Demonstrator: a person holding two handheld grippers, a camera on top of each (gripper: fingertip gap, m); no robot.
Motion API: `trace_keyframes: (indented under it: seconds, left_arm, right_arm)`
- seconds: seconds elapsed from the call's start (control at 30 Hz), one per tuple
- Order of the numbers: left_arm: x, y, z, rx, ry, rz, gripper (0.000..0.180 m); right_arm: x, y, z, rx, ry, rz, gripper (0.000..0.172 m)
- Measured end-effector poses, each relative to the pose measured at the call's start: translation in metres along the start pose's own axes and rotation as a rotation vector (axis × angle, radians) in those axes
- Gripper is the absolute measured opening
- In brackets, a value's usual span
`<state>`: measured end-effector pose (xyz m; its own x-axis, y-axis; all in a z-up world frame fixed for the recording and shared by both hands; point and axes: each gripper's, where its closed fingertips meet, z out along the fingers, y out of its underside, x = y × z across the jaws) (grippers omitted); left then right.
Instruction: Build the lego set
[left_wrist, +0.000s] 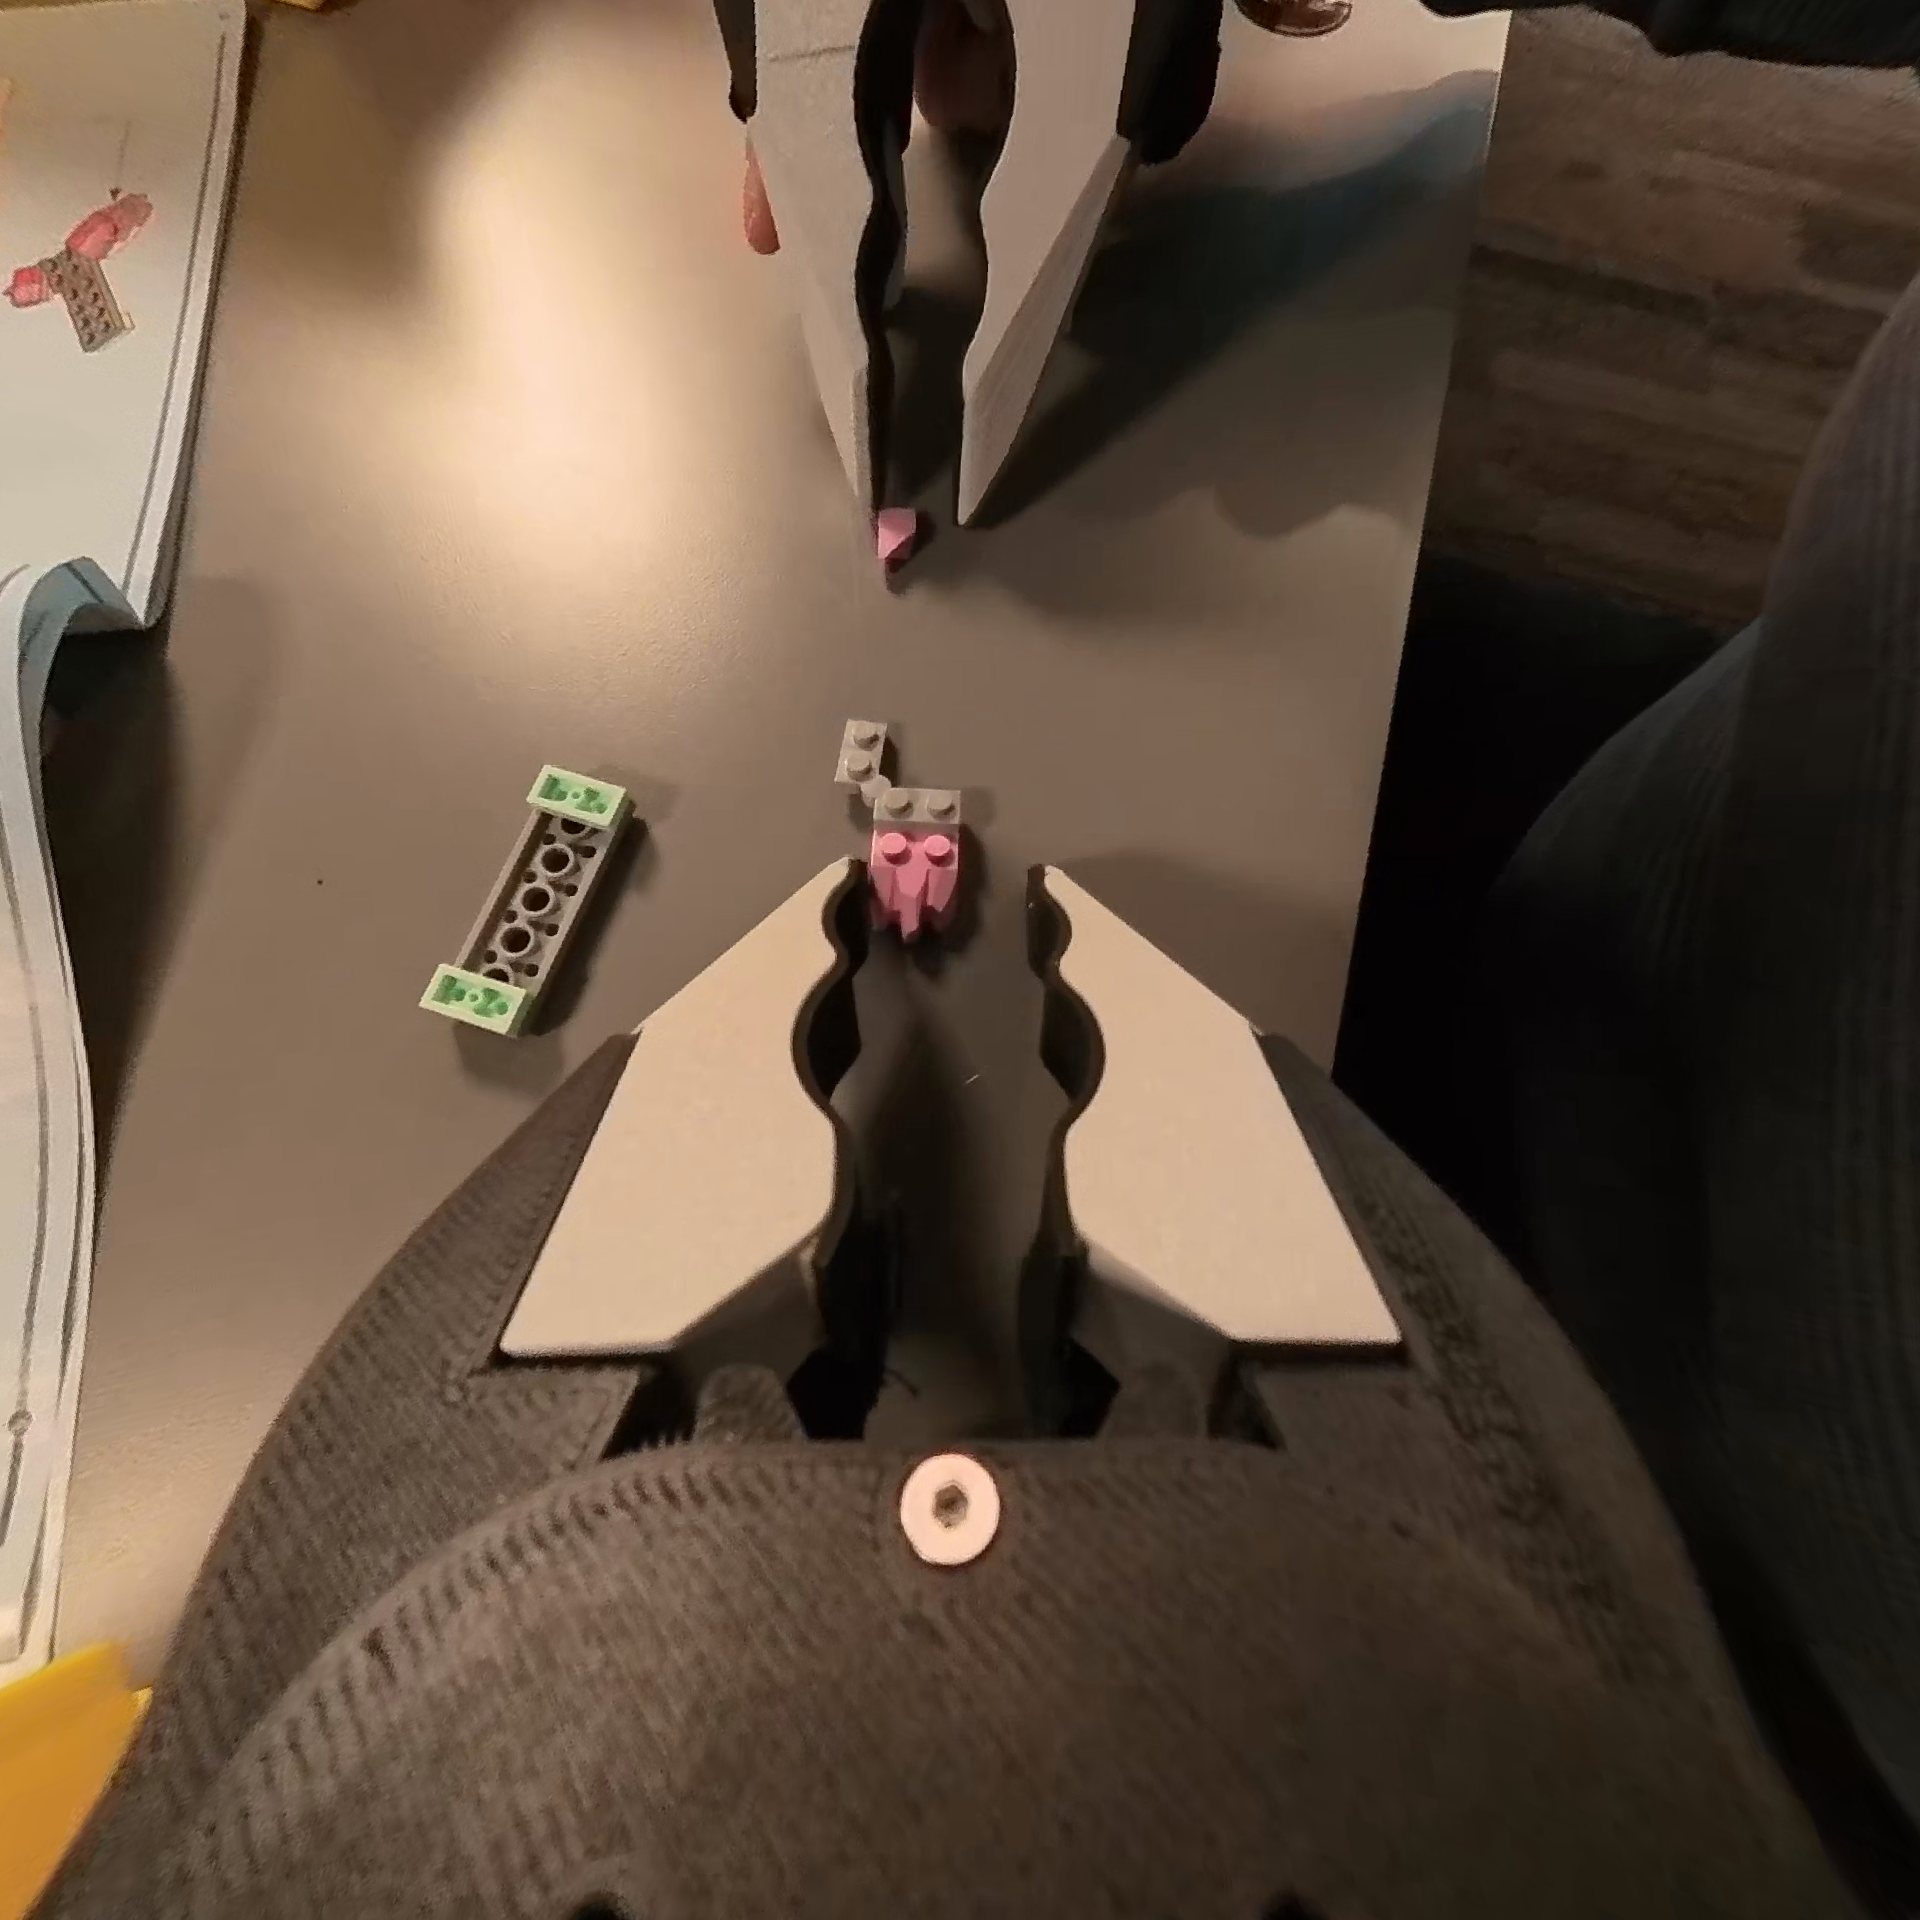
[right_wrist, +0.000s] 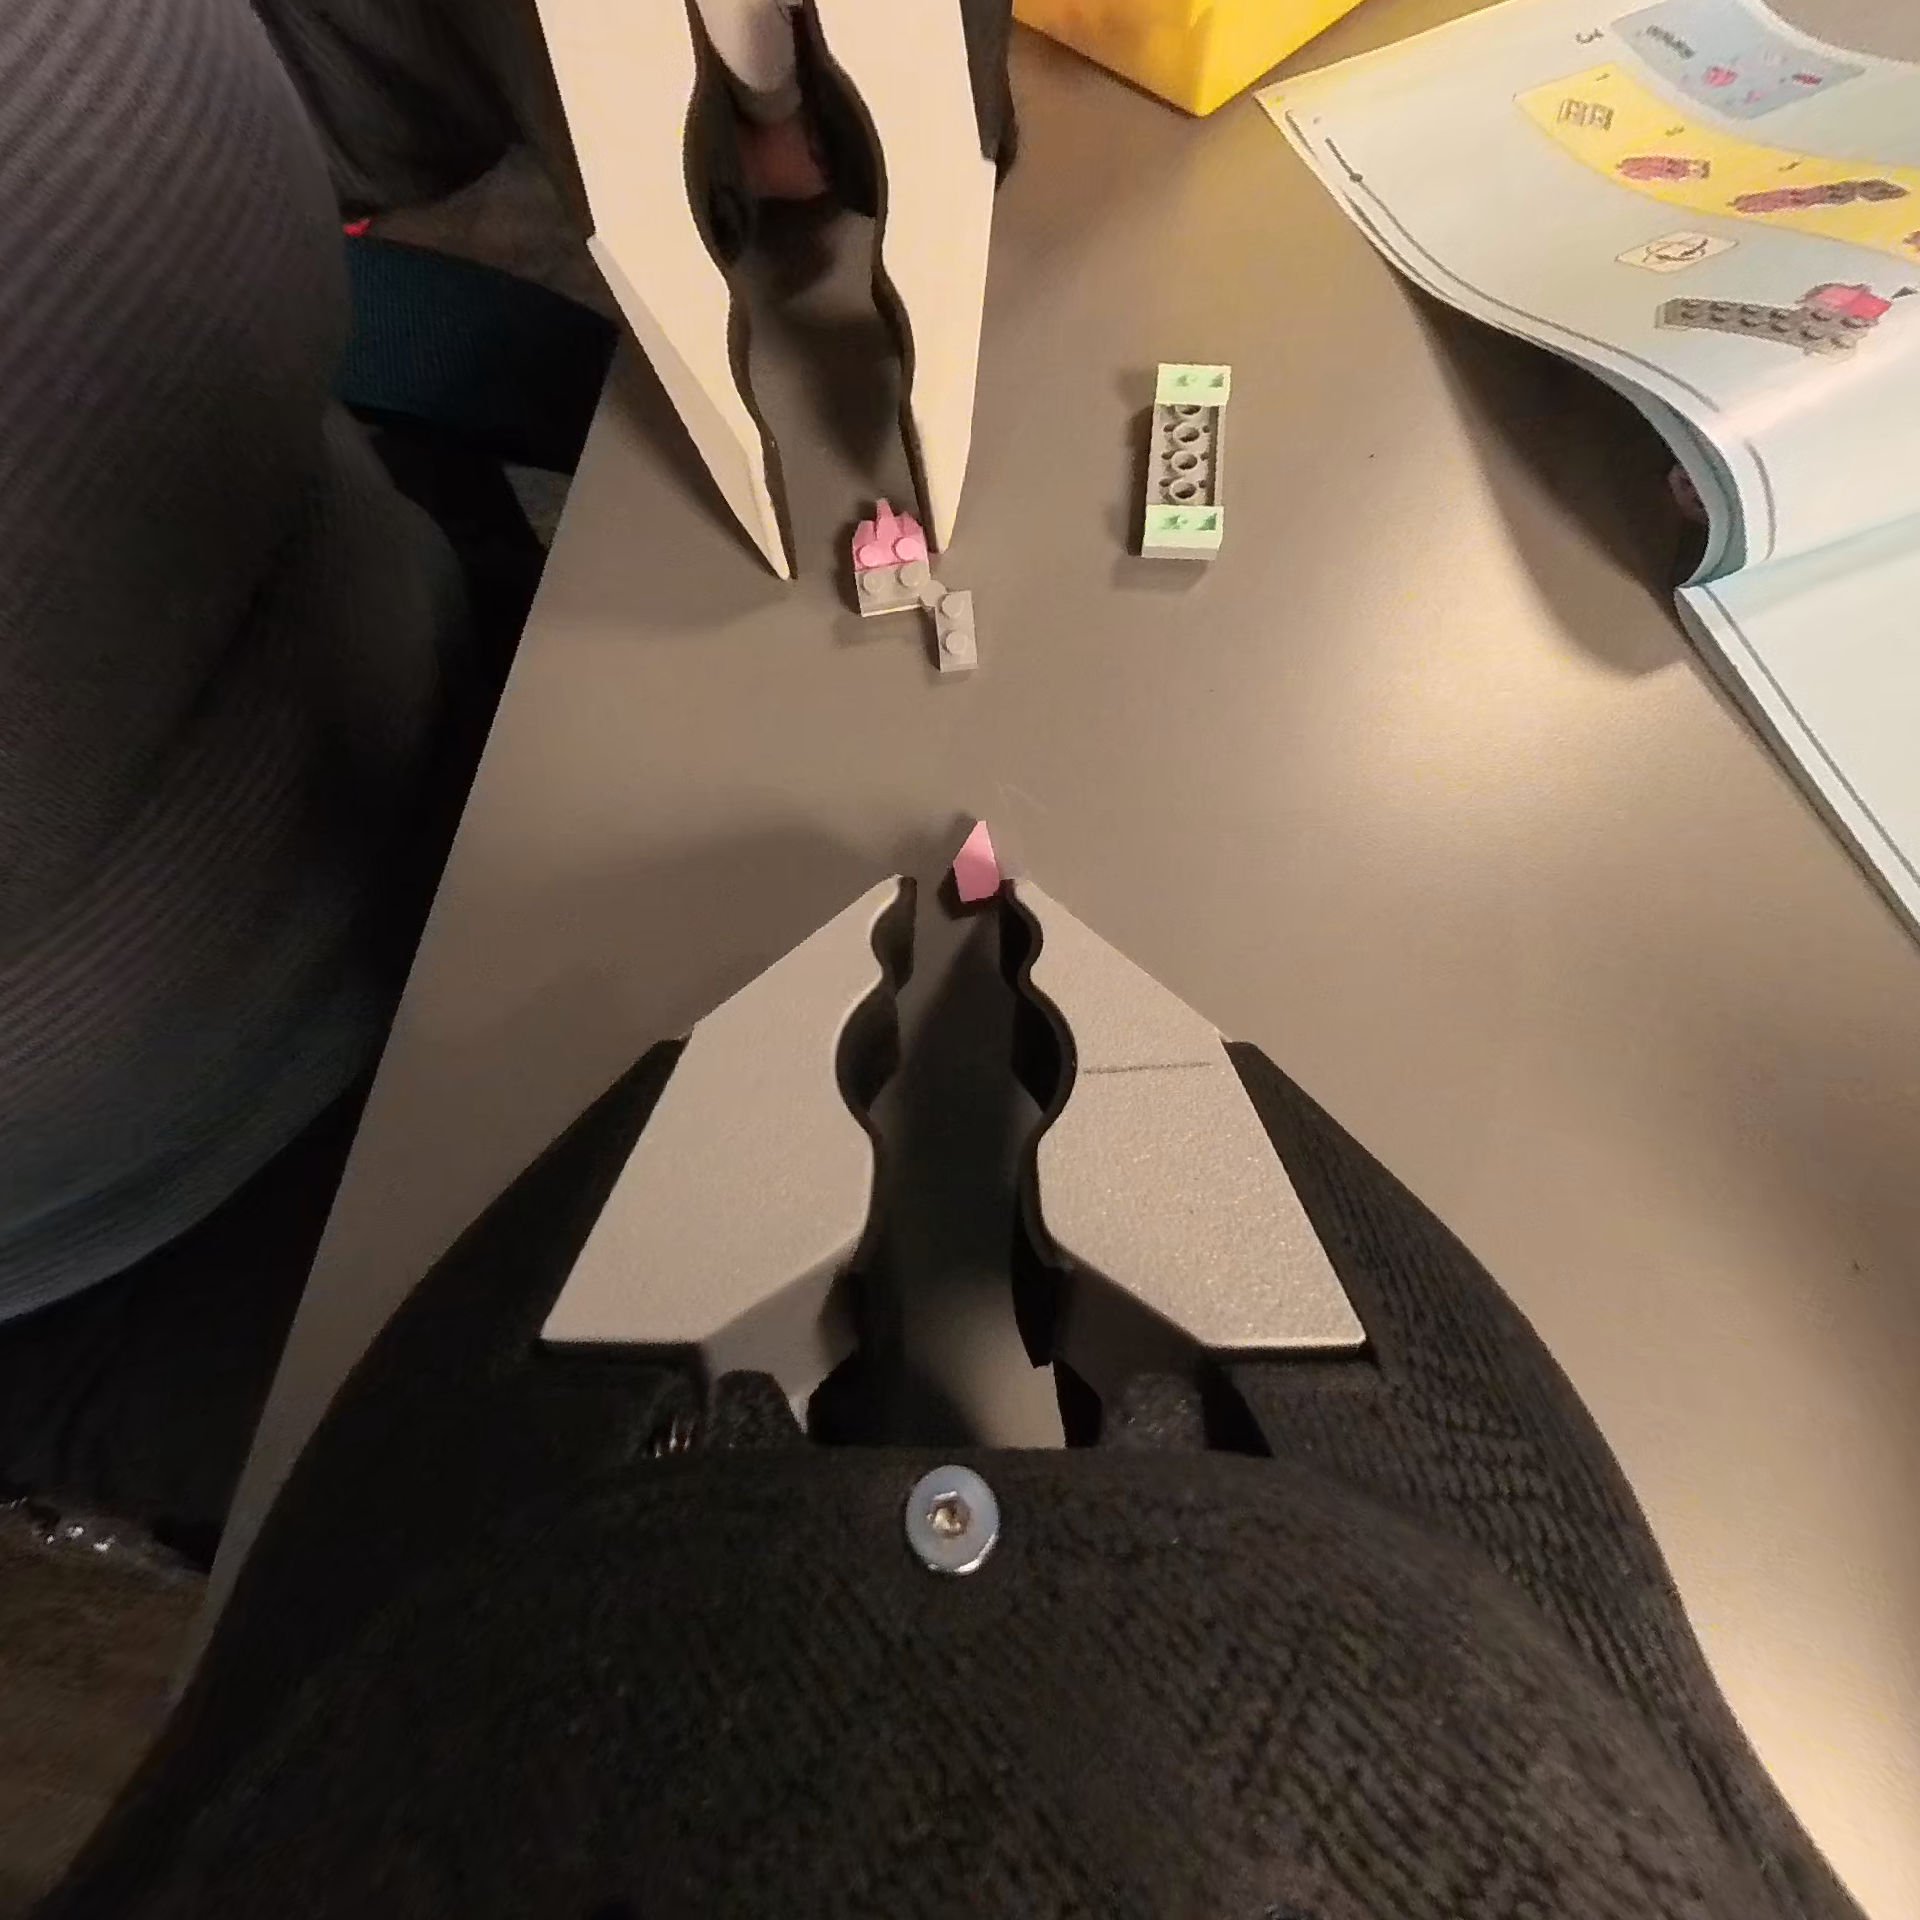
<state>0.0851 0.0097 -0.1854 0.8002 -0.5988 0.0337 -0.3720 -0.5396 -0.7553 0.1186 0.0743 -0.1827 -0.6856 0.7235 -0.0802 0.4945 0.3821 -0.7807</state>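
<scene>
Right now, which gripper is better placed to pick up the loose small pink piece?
Likely the right gripper: the small pink piece lies at its fingertips, beside one finger. The left gripper, open, is at the pink-and-grey assembly.

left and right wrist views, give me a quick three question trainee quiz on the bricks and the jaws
1. True or false: the left gripper has its jaws clamped on the pink and grey brick assembly.
2. Which colour are the small plates on both ends of the long grey brick? A) yellow B) light green C) pink
3. What lies at the tips of the right gripper?

Key
1. False. The jaws stand apart; the assembly lies on the table beside one finger, with a clear gap to the other.
2. B.
3. A small pink piece, lying against one fingertip with a gap to the other.
</scene>
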Motion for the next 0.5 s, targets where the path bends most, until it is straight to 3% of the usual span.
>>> trace_keyframes:
  seconds: [0.5]
  left_arm:
    - [-0.0037,0.0004,-0.0005,-0.002,0.015,0.035,0.028]
  right_arm:
    - [0.0050,-0.0035,0.0056,-0.011,0.063,-0.062,0.005]
